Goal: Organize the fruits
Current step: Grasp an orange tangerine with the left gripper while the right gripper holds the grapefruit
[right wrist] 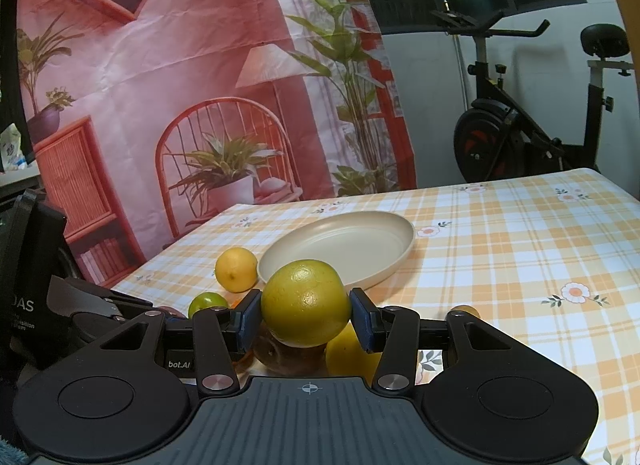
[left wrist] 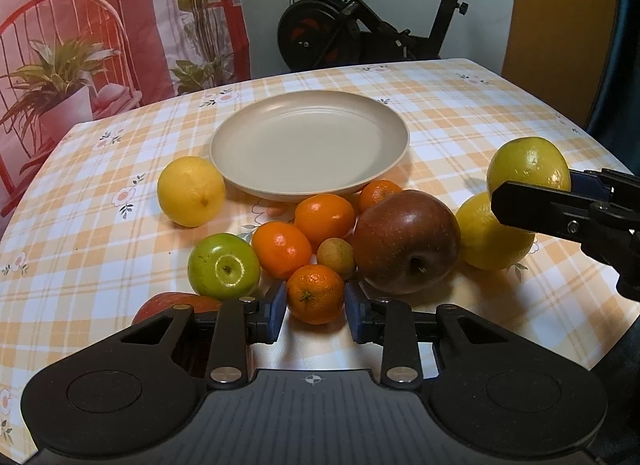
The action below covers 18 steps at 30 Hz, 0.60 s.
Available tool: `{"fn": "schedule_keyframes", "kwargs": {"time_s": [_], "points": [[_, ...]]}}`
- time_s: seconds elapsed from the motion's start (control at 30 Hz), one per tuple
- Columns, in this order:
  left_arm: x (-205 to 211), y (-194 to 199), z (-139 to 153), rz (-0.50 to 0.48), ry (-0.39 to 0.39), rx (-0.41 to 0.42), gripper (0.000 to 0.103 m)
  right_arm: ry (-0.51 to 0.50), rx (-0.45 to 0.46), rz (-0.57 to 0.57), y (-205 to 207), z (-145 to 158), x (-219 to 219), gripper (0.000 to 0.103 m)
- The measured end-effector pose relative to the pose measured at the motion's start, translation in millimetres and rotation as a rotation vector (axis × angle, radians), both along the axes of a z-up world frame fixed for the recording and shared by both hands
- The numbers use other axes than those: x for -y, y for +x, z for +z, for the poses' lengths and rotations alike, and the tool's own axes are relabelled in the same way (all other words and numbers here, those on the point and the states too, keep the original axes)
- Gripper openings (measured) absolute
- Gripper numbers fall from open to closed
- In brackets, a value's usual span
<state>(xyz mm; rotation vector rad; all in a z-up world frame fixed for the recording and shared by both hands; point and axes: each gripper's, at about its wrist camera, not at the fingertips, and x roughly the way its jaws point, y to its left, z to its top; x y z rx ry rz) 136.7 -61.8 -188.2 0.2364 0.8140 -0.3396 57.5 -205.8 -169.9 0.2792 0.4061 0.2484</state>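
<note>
The left gripper [left wrist: 315, 311] has its blue pads on either side of a small mandarin [left wrist: 315, 293] at the near edge of the fruit pile; the pads look to be touching its sides, so it is judged clamped on it. To do this well, the squeeze should stay light and sit across the fruit's widest part, since the dimpled, soft peel can dent and a round body slips out of an off-centre grip. A straight lift would keep it clear of the green apple [left wrist: 224, 266] and the dark red apple [left wrist: 406, 241] just beside it.

The right gripper [right wrist: 305, 315] is closed on a yellow-green citrus [right wrist: 306, 303], held above the pile, its skin pebbled and slightly glossy.

Beyond the pile sits the beige plate [left wrist: 240, 137], matte, shallow and bare, the likely destination. Smooth orange mandarins [left wrist: 325, 215] lie touching one another near its rim, a lemon [left wrist: 191, 191] rests to its left, all on a checked tablecloth [left wrist: 460, 113] with printed flowers.
</note>
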Motion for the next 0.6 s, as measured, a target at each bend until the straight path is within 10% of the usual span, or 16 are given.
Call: {"fn": "schedule_keyframes", "kwargs": {"time_s": [0.6], "points": [[-2.4,-2.1,5.7,0.007,-0.006,0.023,0.035,0.002,0.001,-0.007,-0.9,-2.1,-0.1,0.044]]}}
